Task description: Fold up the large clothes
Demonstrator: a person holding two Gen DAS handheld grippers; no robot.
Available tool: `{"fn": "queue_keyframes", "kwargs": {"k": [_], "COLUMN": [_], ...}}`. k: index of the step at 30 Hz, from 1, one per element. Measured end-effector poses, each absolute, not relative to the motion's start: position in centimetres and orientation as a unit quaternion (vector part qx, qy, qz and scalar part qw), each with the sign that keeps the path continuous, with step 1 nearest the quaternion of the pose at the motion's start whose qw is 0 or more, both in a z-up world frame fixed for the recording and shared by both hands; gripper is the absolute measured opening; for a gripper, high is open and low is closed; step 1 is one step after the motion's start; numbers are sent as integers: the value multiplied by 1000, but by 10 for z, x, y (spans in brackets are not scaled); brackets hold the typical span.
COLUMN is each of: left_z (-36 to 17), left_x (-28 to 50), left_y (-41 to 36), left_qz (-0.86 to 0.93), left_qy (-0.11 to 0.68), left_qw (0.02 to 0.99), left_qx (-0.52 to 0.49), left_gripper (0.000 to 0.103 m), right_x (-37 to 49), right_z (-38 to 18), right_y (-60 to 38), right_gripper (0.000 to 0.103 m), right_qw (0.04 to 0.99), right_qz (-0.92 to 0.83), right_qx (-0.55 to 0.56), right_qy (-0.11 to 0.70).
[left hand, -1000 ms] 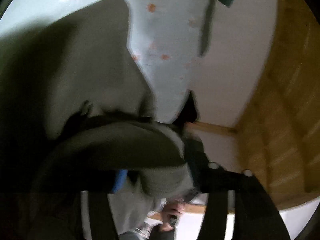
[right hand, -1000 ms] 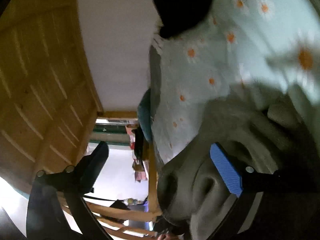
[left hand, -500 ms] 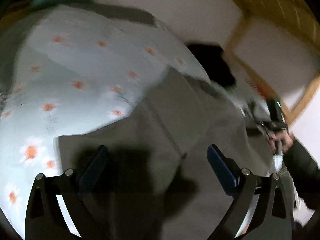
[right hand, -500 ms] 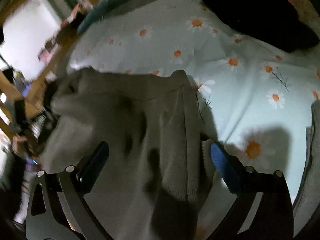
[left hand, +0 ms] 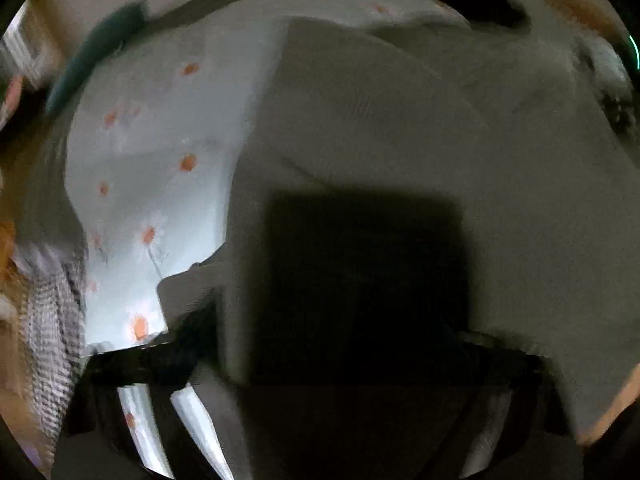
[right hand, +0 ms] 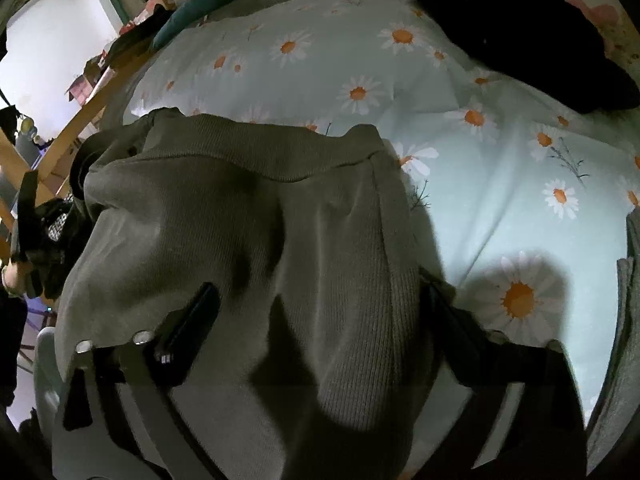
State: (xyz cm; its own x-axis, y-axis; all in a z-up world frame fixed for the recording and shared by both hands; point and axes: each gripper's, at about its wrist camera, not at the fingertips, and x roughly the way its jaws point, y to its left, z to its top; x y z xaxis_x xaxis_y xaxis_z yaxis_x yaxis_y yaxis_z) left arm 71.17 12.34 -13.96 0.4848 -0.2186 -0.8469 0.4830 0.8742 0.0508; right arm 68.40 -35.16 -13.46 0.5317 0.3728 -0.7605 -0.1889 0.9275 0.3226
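Observation:
A large grey-green knit garment point(left hand: 400, 128) lies on a pale blue daisy-print bed sheet point(left hand: 160, 120). In the left wrist view the picture is blurred and the cloth covers my left gripper point(left hand: 344, 344); its fingers are hidden in dark shadow. In the right wrist view the same garment point(right hand: 248, 216) is bunched, its ribbed hem on top. My right gripper point(right hand: 320, 304) stands wide open, with the cloth draped between and over the fingers point(right hand: 192, 316). The sheet point(right hand: 500, 168) lies open to the right.
A black garment point(right hand: 520, 32) lies at the far right of the bed. A teal pillow point(right hand: 200, 4) sits at the bed's far edge. A wooden bed frame point(right hand: 80, 108) runs along the left. A second grey cloth edge point(right hand: 628, 320) shows at the right border.
Both grippers swung down from pointing at wall and ceiling to the bed. The left one then dropped close onto the garment, which now hides its fingers. The right one stayed open over the bunched cloth.

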Motion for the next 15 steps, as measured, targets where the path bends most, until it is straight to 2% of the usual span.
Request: {"fn": "queue_keyframes", "kwargs": {"k": [1, 2, 3, 4, 7, 9, 10, 11, 12, 14, 15], "left_z": [-131, -128, -125, -126, -136, -154, -165, -181, -190, -178, -162], "left_x": [716, 720, 727, 730, 739, 745, 751, 755, 756, 755, 744], "left_y": [144, 161, 189, 206, 256, 296, 300, 316, 323, 309, 302], "left_qz": [-202, -185, -178, -177, -157, -153, -147, -137, -129, -131, -139], "left_qy": [454, 449, 446, 441, 432, 425, 432, 441, 446, 435, 411], "left_qw": [864, 873, 877, 878, 870, 843, 819, 796, 792, 815, 838], "left_qx": [86, 50, -22, -62, -180, -293, -347, -391, -395, -359, -329], "left_gripper": [26, 22, 22, 22, 21, 22, 24, 35, 42, 42, 43], "right_x": [683, 682, 679, 676, 662, 662, 666, 670, 675, 677, 675], "right_z": [-136, -138, -138, -138, -130, -138, -145, -151, -157, -150, -139], "right_y": [-356, -362, -371, -380, -411, -422, -421, -419, -417, -410, -403], "right_gripper": [35, 28, 20, 18, 17, 17, 17, 17, 17, 22, 34], "right_qw": [866, 866, 866, 866, 868, 865, 863, 860, 855, 863, 877], "right_qz": [157, 152, 160, 171, 187, 164, 147, 135, 123, 107, 95], "right_qx": [112, 124, 148, 174, 272, 297, 291, 286, 291, 274, 246], "right_qy": [461, 459, 450, 437, 371, 369, 387, 400, 411, 411, 403]}}
